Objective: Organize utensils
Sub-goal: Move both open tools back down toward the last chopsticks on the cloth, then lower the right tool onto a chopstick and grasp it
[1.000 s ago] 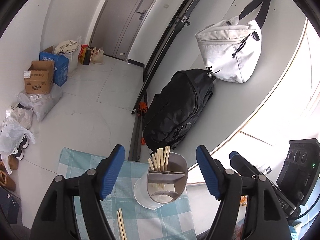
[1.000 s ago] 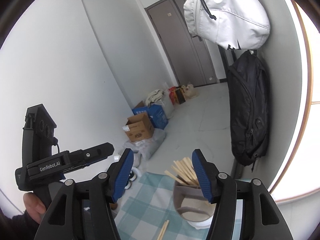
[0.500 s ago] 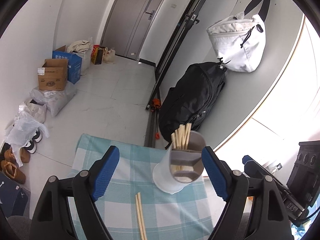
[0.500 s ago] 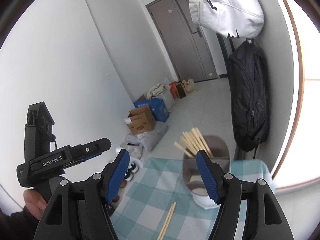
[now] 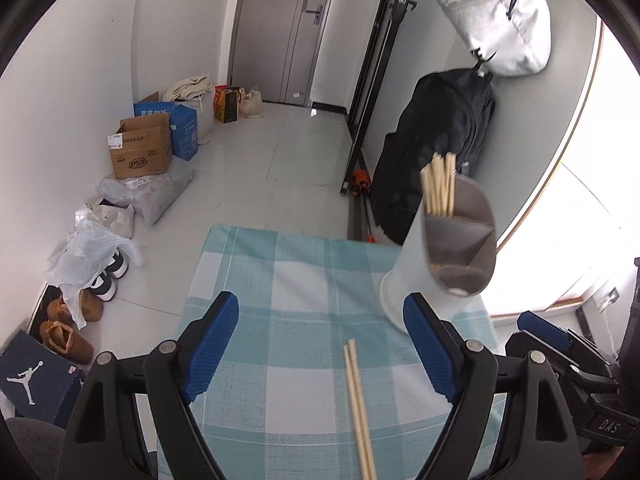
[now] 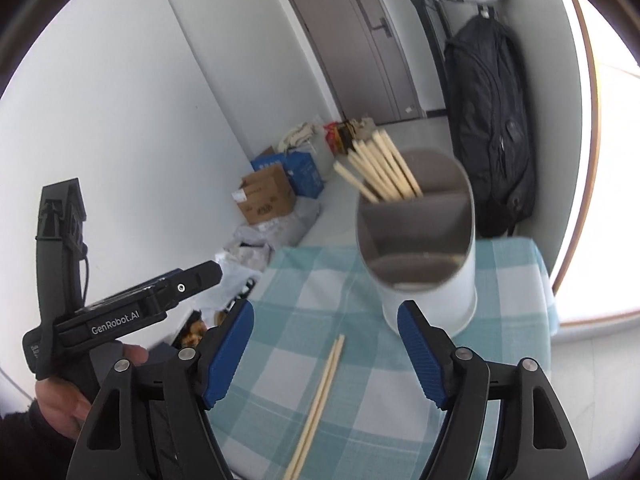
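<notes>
A white utensil holder (image 5: pixel 444 256) (image 6: pixel 428 264) with grey dividers stands at the far right of a small table with a teal checked cloth (image 5: pixel 280 280) (image 6: pixel 312 280). Several wooden chopsticks (image 5: pixel 439 188) (image 6: pixel 380 172) stick out of its back compartment. A loose pair of chopsticks (image 5: pixel 358 404) (image 6: pixel 320 396) lies flat on the cloth near me. My left gripper (image 5: pixel 320 348) hovers above that pair, open, nothing between its blue pads. My right gripper (image 6: pixel 326 354) also hangs over the pair, its jaws opening and empty.
The holder stands close to the table's right edge. Beyond the table lie floor tiles with cardboard boxes (image 5: pixel 140 152), bags and shoes (image 5: pixel 80 308) at left, a black backpack (image 5: pixel 432 148) against the right wall. A hand (image 6: pixel 64 400) holds the left gripper body (image 6: pixel 120 312) left of the table.
Both grippers have sunk toward the table and tipped downward, so the cloth and loose chopsticks fill more of each view. The jaws of both stand wider apart than a second ago.
</notes>
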The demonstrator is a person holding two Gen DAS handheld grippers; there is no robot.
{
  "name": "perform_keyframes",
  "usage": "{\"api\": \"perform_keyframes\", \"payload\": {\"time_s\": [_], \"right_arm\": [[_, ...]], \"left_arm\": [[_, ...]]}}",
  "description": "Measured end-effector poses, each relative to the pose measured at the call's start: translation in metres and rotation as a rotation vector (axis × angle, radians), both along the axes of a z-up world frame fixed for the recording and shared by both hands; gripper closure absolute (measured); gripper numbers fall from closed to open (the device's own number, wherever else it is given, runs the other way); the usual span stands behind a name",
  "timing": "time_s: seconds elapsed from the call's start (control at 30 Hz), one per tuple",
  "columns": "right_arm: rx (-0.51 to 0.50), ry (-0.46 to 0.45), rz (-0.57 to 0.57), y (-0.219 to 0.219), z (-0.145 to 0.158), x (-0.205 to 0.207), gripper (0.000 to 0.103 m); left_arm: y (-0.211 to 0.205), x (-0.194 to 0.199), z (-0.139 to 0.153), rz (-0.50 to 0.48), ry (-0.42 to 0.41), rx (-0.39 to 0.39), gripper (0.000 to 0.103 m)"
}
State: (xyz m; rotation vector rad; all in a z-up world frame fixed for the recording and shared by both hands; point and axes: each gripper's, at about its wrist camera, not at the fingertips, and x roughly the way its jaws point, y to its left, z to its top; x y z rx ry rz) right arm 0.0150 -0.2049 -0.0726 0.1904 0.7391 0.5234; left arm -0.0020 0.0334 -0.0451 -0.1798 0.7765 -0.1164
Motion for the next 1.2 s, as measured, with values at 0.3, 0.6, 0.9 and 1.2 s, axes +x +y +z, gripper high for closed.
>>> {"api": "perform_keyframes", "payload": {"time_s": [0.3, 0.6, 0.9, 1.2], "right_arm": [[-0.116, 0.17, 0.037, 0.025, -0.05, 0.018, 0.029], [-0.243, 0.285, 0.085, 0.064, -0.085, 0.052, 0.046], [-0.342, 0.357, 0.043, 0.095, -0.105, 0.085, 0.07], [-0.456, 0.376, -0.011, 0.105, -0.11, 0.089, 0.087]], "left_arm": [[0.022, 0.006, -0.031, 0.063, 0.071, 0.018, 0.022], [0.056, 0.015, -0.045, 0.133, 0.151, -0.038, 0.022], [0.08, 0.02, -0.05, 0.195, 0.185, -0.131, 0.022], [0.087, 0.025, -0.056, 0.19, 0.214, -0.154, 0.022]]}}
